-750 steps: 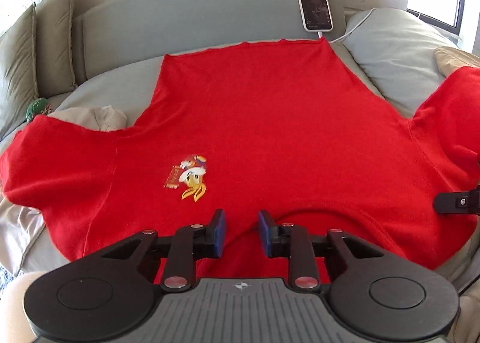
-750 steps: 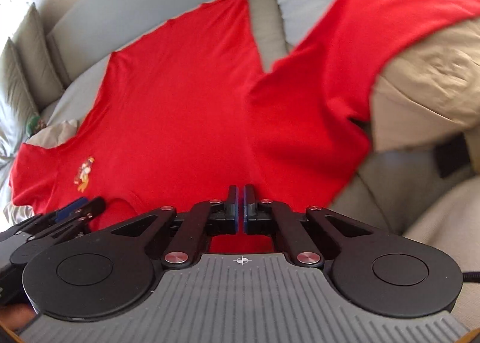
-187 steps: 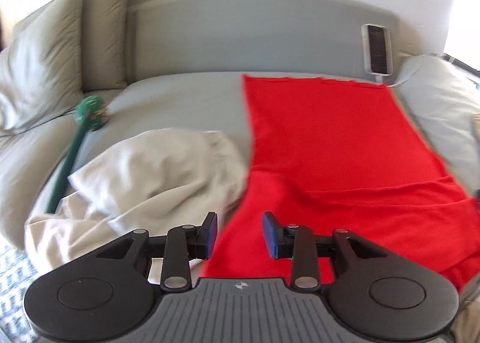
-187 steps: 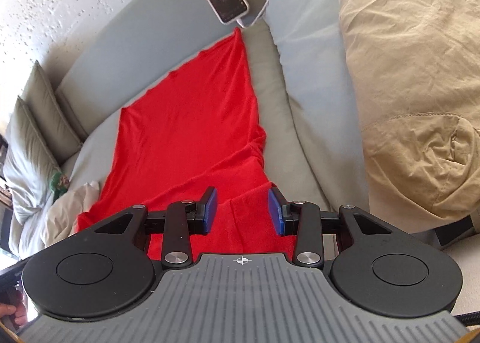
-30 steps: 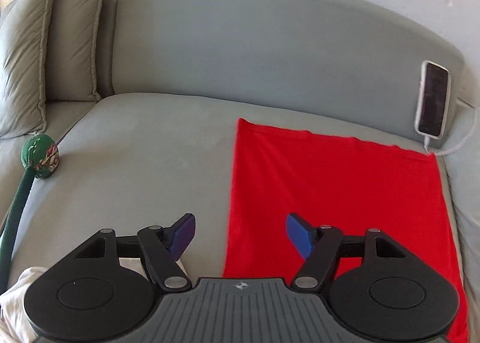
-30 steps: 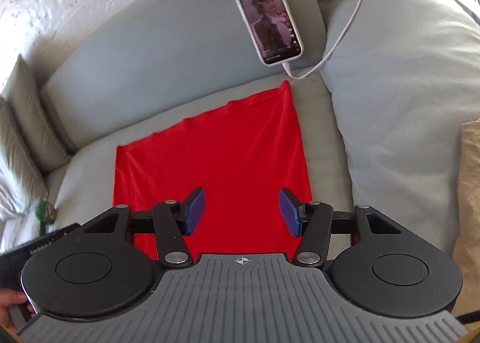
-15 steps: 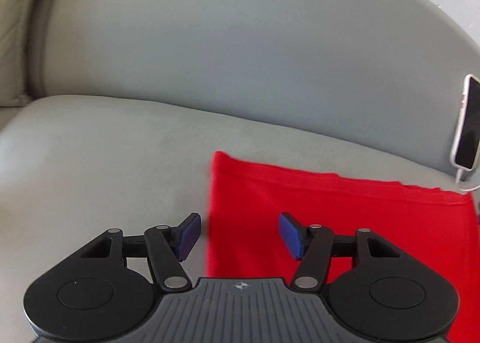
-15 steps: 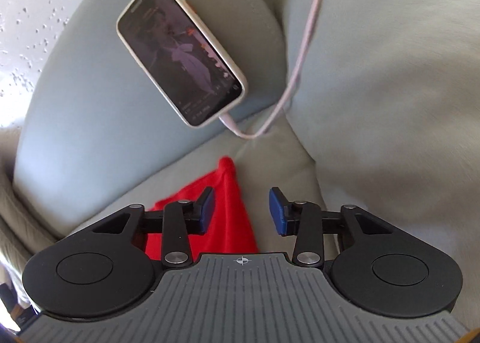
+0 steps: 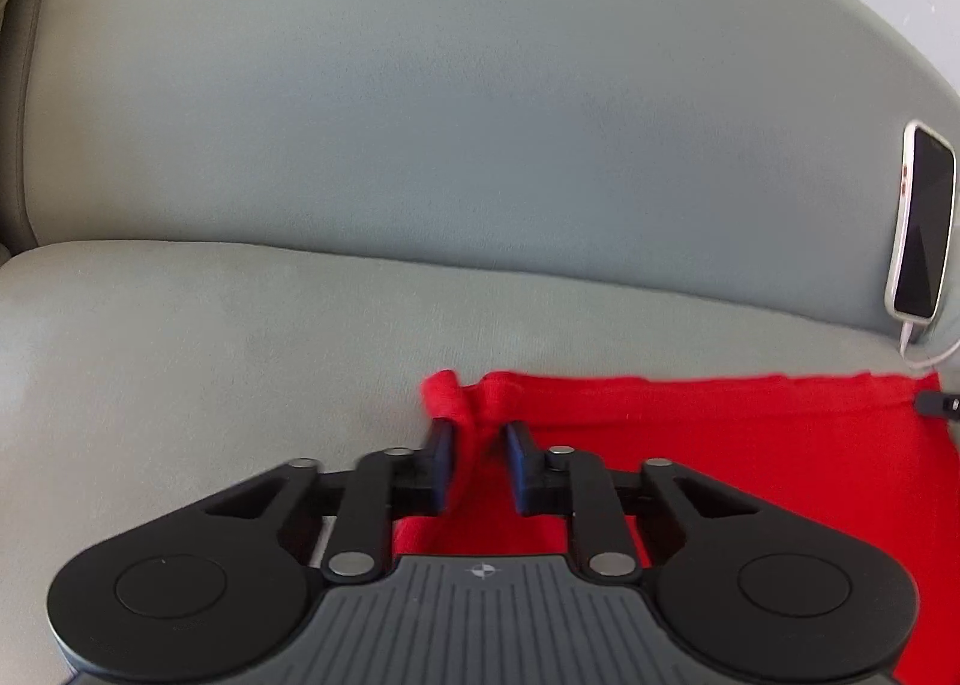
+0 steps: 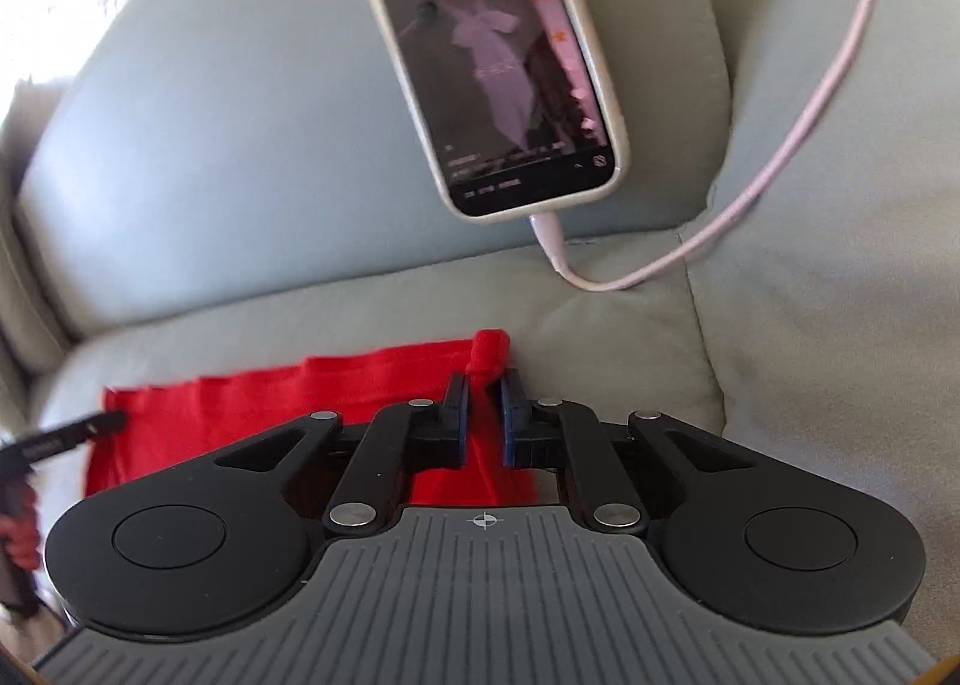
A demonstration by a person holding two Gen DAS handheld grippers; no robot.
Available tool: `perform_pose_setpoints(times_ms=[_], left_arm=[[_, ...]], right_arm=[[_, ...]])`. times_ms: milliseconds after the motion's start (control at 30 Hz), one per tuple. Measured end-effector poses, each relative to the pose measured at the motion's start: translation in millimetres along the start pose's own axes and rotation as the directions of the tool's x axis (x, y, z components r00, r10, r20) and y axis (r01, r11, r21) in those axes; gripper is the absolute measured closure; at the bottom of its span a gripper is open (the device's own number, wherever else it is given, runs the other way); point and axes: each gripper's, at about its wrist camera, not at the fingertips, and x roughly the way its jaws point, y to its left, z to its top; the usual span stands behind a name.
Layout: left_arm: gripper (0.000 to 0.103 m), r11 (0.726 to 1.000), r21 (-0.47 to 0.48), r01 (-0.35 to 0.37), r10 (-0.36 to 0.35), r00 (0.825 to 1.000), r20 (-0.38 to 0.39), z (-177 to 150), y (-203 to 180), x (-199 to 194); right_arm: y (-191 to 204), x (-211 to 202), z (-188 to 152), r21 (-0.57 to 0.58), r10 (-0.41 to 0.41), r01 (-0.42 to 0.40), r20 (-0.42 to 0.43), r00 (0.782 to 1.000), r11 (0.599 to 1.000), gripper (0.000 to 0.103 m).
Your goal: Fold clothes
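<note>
Both claws tilt steeply down at the far edge of the red shirt (image 9: 720, 445), which lies flat on the grey sofa (image 9: 240, 355). The left claw (image 9: 478, 445) is closing on its far-left corner; the right claw (image 10: 482, 391) pinches the far-right corner. A phone (image 10: 489, 55) with its cable (image 10: 780, 157) leans against the backrest just beyond.

The phone (image 10: 489, 55) screen shows small captions, too blurred to read.
</note>
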Motion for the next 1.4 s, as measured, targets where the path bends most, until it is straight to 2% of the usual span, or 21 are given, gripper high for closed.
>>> perform_pose_setpoints(times_ms=[100, 200, 300, 433, 567, 700, 767, 833, 900, 967, 1100, 1233, 1300, 1400], left_arm=[[0.097, 1.000, 0.013, -0.023, 0.022, 1.000, 0.019, 0.7, -5.3, -14.3], [0.097, 0.999, 0.029, -0.024, 0.023, 0.999, 0.043, 1.8, -11.0, -37.2], [0.097, 1.000, 0.005, 0.004, -0.005, 0.998, 0.055, 2.6, -10.8, -74.5], [0.097, 0.995, -0.063, 0.078, -0.076, 0.996, 0.036, -10.7, -4.0, -137.3], [0.097, 0.994, -0.063, 0.088, -0.088, 0.996, 0.004, -45.2, -3.9, -195.4], [0.097, 0.979, -0.168, 0.116, -0.131, 0.989, -0.076, -90.5, 7.0, -244.4], [0.097, 0.976, -0.184, 0.119, -0.138, 0.986, -0.096, -115.3, 8.3, -265.9], [0.097, 0.986, -0.150, 0.077, -0.095, 0.989, -0.116, -140.9, 7.1, -273.1], [0.097, 0.993, -0.115, 0.028, -0.043, 0.990, -0.131, -165.0, 7.5, -273.2], [0.097, 0.992, -0.124, 0.005, -0.022, 0.991, -0.135, -186.1, 6.4, -268.3], [0.097, 0.988, -0.155, -0.011, -0.002, 0.996, -0.084, -212.4, 4.4, -274.7], [0.097, 0.992, -0.128, -0.016, 0.017, 1.000, 0.002, -222.1, -4.3, -300.4], [0.097, 0.993, -0.118, -0.031, 0.029, 0.999, -0.021, -227.6, -6.6, -301.9], [0.097, 0.990, -0.131, -0.043, 0.037, 0.998, -0.049, -237.9, -4.3, -298.7]], right_arm=[[5.9, -11.7, -0.8, -0.002, -0.042, 0.042, 0.041, 0.998, 0.999, 0.100], [8.8, -37.5, 0.1, 0.021, -0.044, 0.043, 0.067, 0.997, 0.999, 0.100], [8.7, -76.9, -1.1, 0.067, -0.029, 0.024, 0.079, 0.996, 0.997, 0.100], [7.9, -145.8, -13.1, 0.154, -0.001, -0.013, 0.085, 0.996, 0.988, 0.100], [3.1, -216.0, -52.8, 0.210, 0.051, -0.062, 0.057, 0.997, 0.976, 0.100], [3.7, -276.2, -102.3, 0.275, 0.113, -0.120, 0.043, 0.993, 0.954, 0.100], [1.7, -297.6, -129.3, 0.310, 0.138, -0.144, 0.040, 0.990, 0.940, 0.100], [-1.1, -314.0, -158.2, 0.336, 0.154, -0.156, 0.033, 0.988, 0.929, 0.100], [-4.5, -319.6, -183.8, 0.355, 0.155, -0.150, 0.013, 0.988, 0.923, 0.100], [-10.8, -314.7, -211.5, 0.382, 0.141, -0.122, -0.023, 0.990, 0.916, 0.100], [-23.5, -301.5, -253.0, 0.441, 0.129, -0.090, -0.058, 0.990, 0.893, 0.100], [-25.7, -322.9, -270.1, 0.440, 0.140, -0.132, 0.014, 0.990, 0.888, 0.100], [-22.5, -335.3, -274.6, 0.413, 0.135, -0.140, 0.041, 0.990, 0.900, 0.100], [-17.6, -336.9, -283.6, 0.390, 0.118, -0.116, 0.018, 0.993, 0.914, 0.100]])
